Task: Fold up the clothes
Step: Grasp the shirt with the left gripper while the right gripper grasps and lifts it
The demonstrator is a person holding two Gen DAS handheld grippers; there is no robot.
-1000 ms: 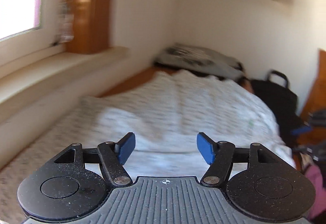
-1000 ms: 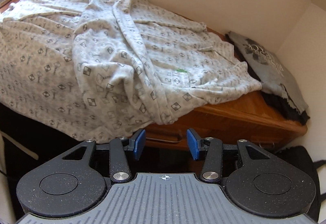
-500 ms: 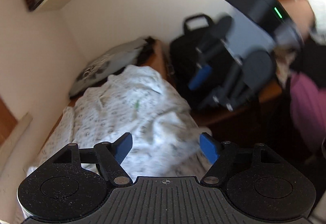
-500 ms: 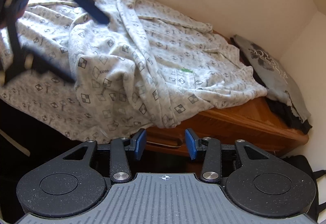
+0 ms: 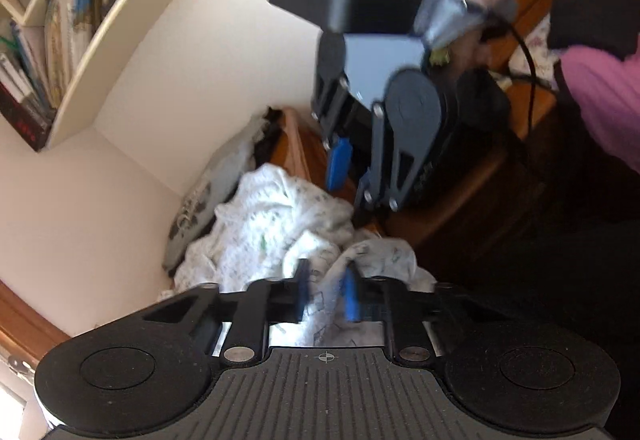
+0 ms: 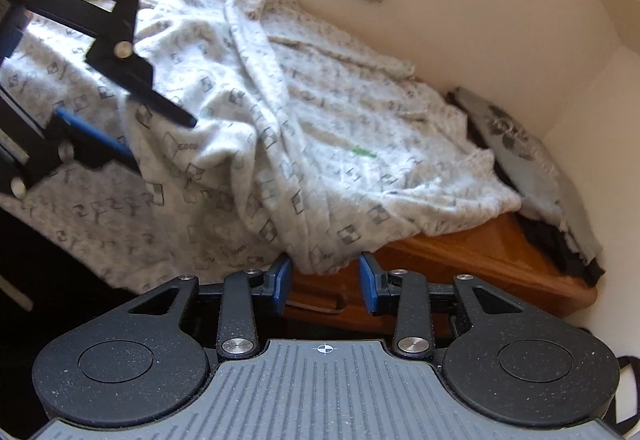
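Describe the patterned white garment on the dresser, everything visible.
The patterned garment is a white, soft-looking knit printed with small dark squares and motifs, plus one small green mark. It lies crumpled and unfolded across the wooden dresser top, with one bunched fold hanging over the front edge. Its far end overlaps a grey printed garment. The left gripper has cloth between its narrowed fingers; the right gripper sits open just below the hanging fold.

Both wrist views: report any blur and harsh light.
Left wrist view: motion-blurred; the patterned garment is washed out, and the left gripper fingertips are smeared. Right wrist view: sharper; only the left gripper at the frame's edge blurs, and sunlight bleaches the garment's far side.
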